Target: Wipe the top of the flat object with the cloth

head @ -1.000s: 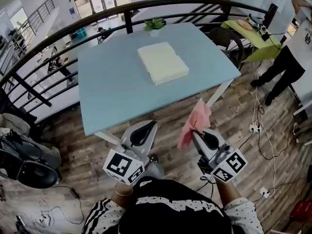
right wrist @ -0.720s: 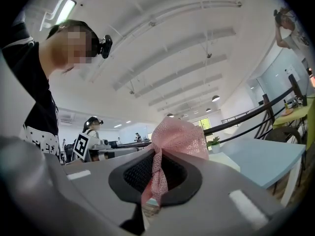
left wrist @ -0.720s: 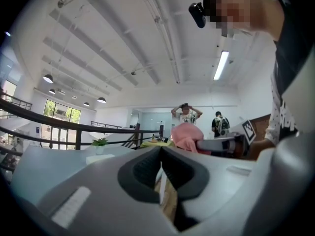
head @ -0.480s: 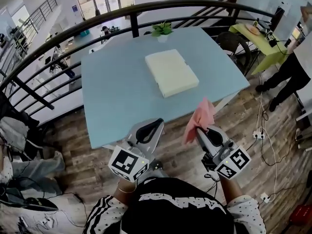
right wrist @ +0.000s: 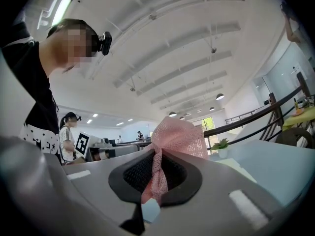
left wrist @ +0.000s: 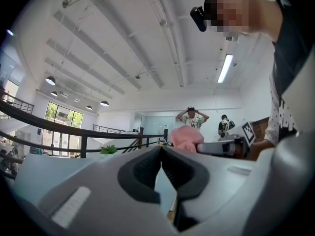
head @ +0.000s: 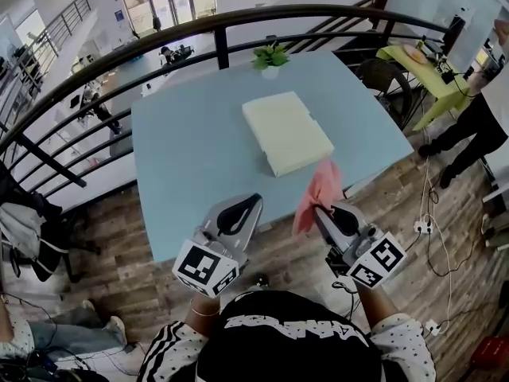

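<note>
Both grippers hang short of the blue surface (head: 191, 157); the right gripper (head: 316, 211), jaws pinching the pink cloth (head: 320, 188), is nearer the cream flat object (head: 286, 131) lying ahead and slightly left, long axis running away, while the left gripper (head: 254, 201) has jaws pressed together, empty

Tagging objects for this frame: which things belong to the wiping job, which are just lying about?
Job: pink cloth, clamped in the right gripper; flat cream pad; blue table under it.
Lying about: left gripper, shut and empty; potted plant; black railing; green table; floor power strip.
</note>
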{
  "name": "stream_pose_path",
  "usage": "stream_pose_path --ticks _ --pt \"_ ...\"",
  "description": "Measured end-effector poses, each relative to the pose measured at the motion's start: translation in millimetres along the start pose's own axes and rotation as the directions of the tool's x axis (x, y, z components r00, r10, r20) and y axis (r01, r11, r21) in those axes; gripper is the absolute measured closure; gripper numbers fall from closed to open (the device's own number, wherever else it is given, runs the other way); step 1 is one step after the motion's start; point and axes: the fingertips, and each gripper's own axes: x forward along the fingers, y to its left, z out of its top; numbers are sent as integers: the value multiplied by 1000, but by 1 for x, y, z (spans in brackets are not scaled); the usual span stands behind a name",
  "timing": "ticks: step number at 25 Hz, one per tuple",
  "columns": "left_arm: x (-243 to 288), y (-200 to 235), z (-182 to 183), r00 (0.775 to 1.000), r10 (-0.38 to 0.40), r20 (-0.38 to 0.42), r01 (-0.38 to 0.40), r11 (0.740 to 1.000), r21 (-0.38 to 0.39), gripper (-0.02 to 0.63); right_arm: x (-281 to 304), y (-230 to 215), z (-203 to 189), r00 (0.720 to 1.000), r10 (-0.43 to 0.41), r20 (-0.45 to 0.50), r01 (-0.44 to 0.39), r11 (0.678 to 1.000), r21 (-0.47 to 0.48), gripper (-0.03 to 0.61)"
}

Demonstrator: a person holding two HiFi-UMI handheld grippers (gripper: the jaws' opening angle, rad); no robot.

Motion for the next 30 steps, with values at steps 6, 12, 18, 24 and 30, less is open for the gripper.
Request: stream_pose_path --ticks 6,12,18,24,30 --pt "9 20 -2 999 45 -29 -45 999 0 614 19 -19 -6 999 34 -18 -33 999 28 554" --pt "37 42 -5 992 121 -27 -122 993 -9 614 43 -56 -4 994 108 -27 -107 994 34 554" --pt "70 61 -6 976 215 -23 -215 976 16 614 67 -108 -1 983 177 -49 -177 984 8 552" --pt "103 84 -5 947 320 -10 -320 947 33 614 97 -157 0 963 257 -83 -260 965 -28 554" --pt "107 86 -6 906 424 -1 -424 905 36 614 111 -177 -2 934 339 -113 -346 937 -52 554"
